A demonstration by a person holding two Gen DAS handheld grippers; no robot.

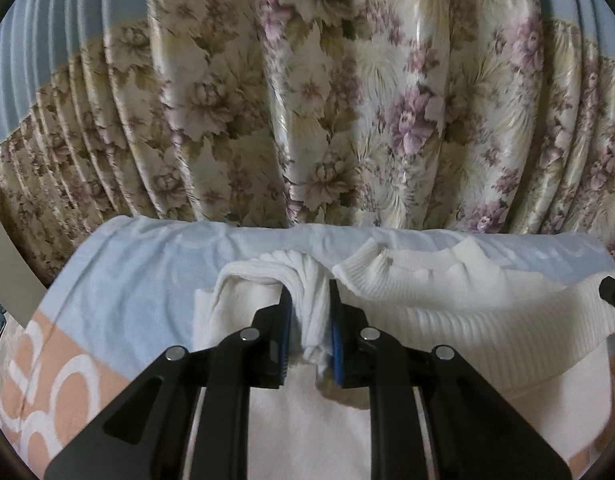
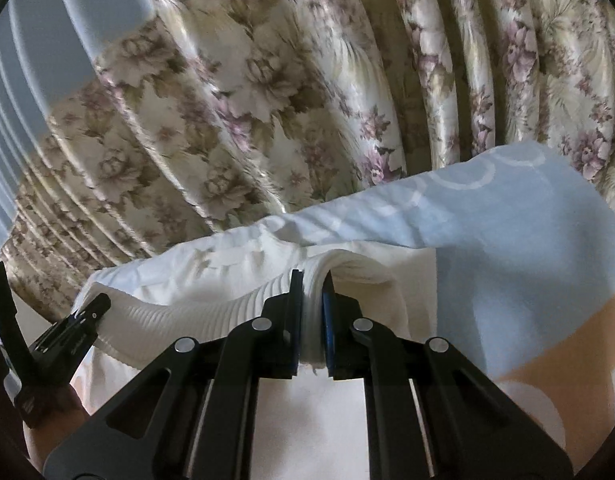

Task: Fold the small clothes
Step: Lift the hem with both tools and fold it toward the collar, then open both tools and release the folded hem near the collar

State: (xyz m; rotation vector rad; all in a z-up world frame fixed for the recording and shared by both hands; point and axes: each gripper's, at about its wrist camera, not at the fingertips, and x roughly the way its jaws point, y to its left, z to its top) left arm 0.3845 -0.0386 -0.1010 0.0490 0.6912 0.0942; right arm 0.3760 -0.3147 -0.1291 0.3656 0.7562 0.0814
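Each camera sits close behind its hand-held gripper, facing forward; both views share the white sweater and floral curtain.

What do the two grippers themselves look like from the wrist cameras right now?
Both look alike. The left gripper and right gripper have matte black angular linkage arms with round silver pivot pins, slot cutouts and bright metal rails beneath. The fingers carry blue pads on their inner faces. No cables, markings or sleeves show.
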